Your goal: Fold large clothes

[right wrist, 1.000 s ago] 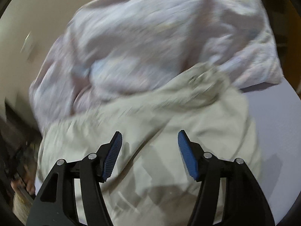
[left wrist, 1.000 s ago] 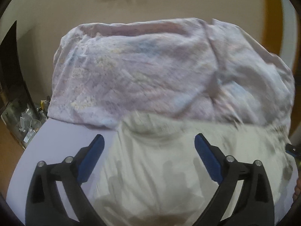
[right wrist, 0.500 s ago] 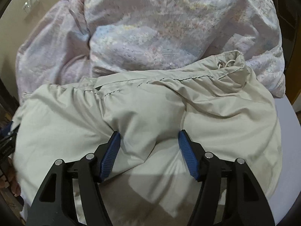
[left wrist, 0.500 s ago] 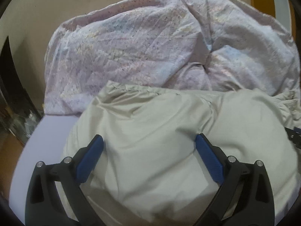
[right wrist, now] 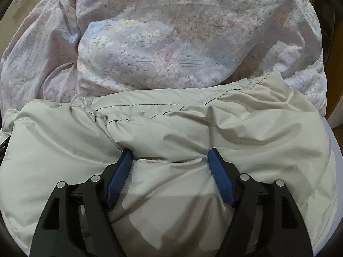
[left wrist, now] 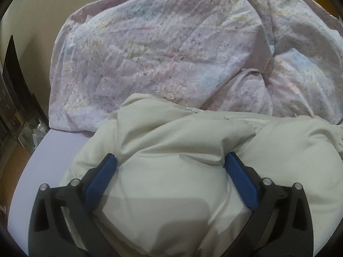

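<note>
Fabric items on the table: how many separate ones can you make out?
2. A beige jacket lies nearest, under both grippers; a floral quilt is heaped behind it, against the wall. More could be buried under either.

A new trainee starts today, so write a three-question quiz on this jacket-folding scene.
1. True or false: the floral quilt lies folded flat.
2. The jaws of the left tool straddle a bulge of: A the beige jacket; B the floral quilt; C a towel.
3. Fill in: the bare part of the table beside the jacket is ___ in colour.
Key: 1 false, it is a crumpled heap; 2 A; 3 lavender.
</note>
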Demonstrator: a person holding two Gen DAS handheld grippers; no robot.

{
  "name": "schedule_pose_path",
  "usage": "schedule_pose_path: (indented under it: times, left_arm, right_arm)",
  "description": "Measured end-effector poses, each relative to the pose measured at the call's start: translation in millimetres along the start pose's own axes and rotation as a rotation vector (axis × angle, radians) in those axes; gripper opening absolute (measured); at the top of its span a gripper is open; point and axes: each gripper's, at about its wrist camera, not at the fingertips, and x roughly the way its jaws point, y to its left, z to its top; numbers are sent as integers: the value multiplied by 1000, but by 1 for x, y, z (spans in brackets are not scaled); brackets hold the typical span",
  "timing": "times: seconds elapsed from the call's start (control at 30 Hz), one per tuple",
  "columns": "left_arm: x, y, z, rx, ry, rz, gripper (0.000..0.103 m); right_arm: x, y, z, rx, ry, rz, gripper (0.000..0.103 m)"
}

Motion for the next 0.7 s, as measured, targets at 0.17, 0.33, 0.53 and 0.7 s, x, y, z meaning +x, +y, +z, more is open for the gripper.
schedule_pose_path:
  times: [0.17,0.33,0.53,0.7]
  left_arm:
    - [15,-3,1,-4,3,1,101]
    - [27,-7,3,-4,12,6,101]
    - [31,-8,0,-11,-7,22,101]
    - [20,0,-1,4,25,19,101]
  right_arm:
    - [12,7,1,-2,-27,-26,77]
    - [22,10,3,-4,-31,-44,78]
    - [33,18,4,-4,-38,-58,80]
    - [32,21,11,-11,8,-49,80]
